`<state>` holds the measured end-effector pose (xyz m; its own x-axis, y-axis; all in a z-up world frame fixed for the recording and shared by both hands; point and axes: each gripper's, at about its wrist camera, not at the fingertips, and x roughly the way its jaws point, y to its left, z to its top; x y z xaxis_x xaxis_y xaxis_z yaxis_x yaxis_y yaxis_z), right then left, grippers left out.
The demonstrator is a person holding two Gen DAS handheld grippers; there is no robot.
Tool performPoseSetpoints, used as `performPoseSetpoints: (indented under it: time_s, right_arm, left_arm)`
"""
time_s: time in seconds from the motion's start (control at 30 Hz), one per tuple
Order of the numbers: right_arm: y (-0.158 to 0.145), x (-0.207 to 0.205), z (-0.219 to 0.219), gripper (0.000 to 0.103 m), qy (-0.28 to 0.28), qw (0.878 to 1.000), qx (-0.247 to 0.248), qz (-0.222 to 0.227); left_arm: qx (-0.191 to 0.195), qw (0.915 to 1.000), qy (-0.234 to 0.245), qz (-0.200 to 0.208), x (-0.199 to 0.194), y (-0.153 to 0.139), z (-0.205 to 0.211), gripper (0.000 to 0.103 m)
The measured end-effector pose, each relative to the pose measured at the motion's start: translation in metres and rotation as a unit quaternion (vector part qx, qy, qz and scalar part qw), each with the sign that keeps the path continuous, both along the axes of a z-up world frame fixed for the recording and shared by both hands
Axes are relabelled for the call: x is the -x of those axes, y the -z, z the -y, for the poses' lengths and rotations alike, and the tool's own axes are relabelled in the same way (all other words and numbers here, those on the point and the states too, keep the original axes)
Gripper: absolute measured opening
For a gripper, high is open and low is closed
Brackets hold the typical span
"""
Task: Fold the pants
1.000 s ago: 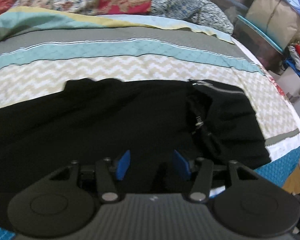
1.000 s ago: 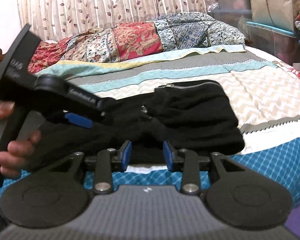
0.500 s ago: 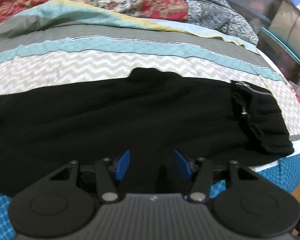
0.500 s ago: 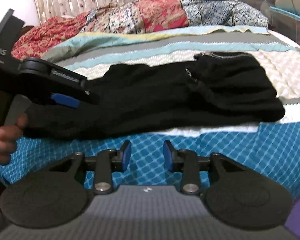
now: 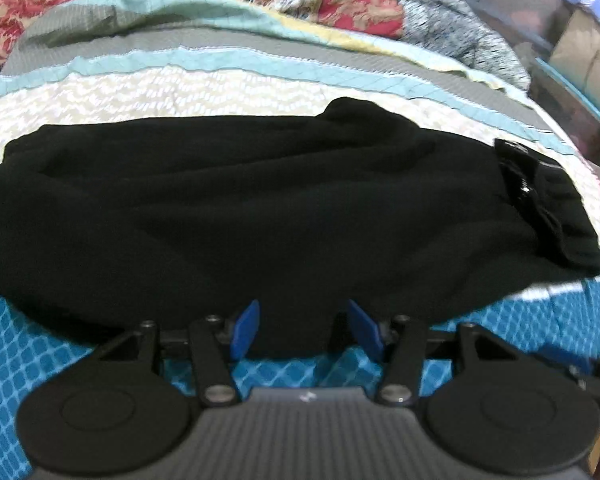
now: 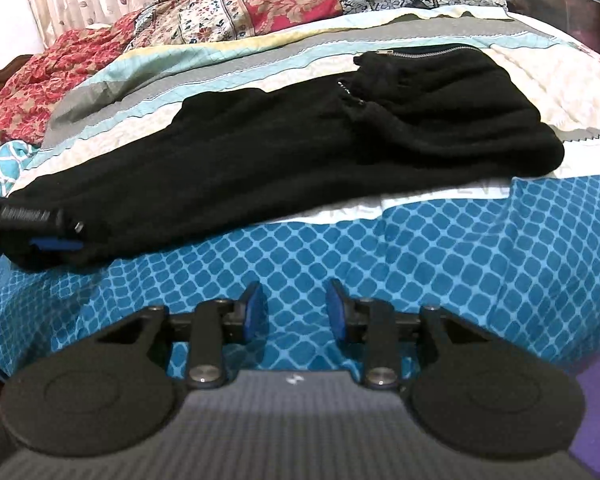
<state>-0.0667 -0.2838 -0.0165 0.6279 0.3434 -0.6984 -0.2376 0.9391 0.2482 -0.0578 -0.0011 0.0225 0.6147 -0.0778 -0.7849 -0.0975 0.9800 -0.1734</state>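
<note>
We hold the left tongs (image 5: 303, 326) just over the near edge of the black pants (image 5: 260, 208), which lie stretched across the bed (image 5: 220, 92) ahead of us. Their blue pads (image 5: 246, 330) stand apart with the dark cloth showing between and beyond them, but nothing is pinched; these tongs are released. From here the pants run from far out on the left to well off on the right, where the zippered waist end (image 5: 540, 208) lies bunched.

Our right tongs (image 6: 295, 312) hang lower, in front of the blue patterned bed cover (image 6: 420, 248), with a clear gap between their pads (image 6: 254, 312) and only that cover behind them. They too are released and grip nothing. The pants (image 6: 300, 152) lie beyond them, up on the quilt, apart from the pads. The silver zipper (image 6: 420, 53) at the waist sits ahead and to the right, while the leg end reaches away to the left, where the left tongs (image 6: 56, 240) appear at the edge of the right wrist view, right at the cloth.

Patchwork pillows (image 6: 260, 12) sit at the far side of the bed.
</note>
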Motion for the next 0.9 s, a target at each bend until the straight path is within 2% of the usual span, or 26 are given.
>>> performPoseSetpoints:
  time_s: [0.13,0.23,0.33,0.43,0.53,0.67,0.7,0.83,0.9]
  right_arm:
    - [-0.001,0.003,-0.005,0.038,0.005,1.000,0.014,0.005]
    - [-0.001,0.003,-0.011,0.039,0.010,0.999,0.033,0.008]
    - [-0.001,0.004,-0.021,0.042,0.006,0.998,0.060,0.015]
    - [0.000,0.003,-0.026,0.043,0.006,0.997,0.077,0.017]
    - [0.001,0.002,-0.028,0.044,0.008,0.996,0.082,0.016]
    - [0.002,0.000,-0.032,0.047,0.009,0.996,0.089,0.017]
    - [0.002,-0.001,-0.033,0.048,0.008,0.996,0.090,0.017]
    - [0.002,-0.002,-0.032,0.048,0.008,0.996,0.087,0.016]
    - [0.002,-0.002,-0.031,0.048,0.008,0.996,0.084,0.016]
  left_arm:
    - [-0.030,0.9980,0.031,0.047,0.031,-0.003,-0.001,0.051]
    - [-0.028,0.9963,0.044,0.068,0.050,-0.004,-0.009,0.052]
    - [-0.003,0.9970,0.031,0.072,0.067,-0.002,-0.028,0.052]
    - [0.041,0.9964,-0.013,0.072,0.081,0.000,-0.057,0.052]
    - [0.103,0.9886,-0.079,0.077,0.093,-0.002,-0.097,0.053]
    - [0.144,0.9727,-0.157,0.091,0.093,-0.007,-0.140,0.071]
    - [0.150,0.9700,-0.167,0.094,0.090,-0.008,-0.146,0.081]
    - [0.185,0.9575,-0.194,0.108,0.073,-0.010,-0.171,0.094]
    - [0.216,0.9474,-0.211,0.105,0.059,-0.004,-0.184,0.102]
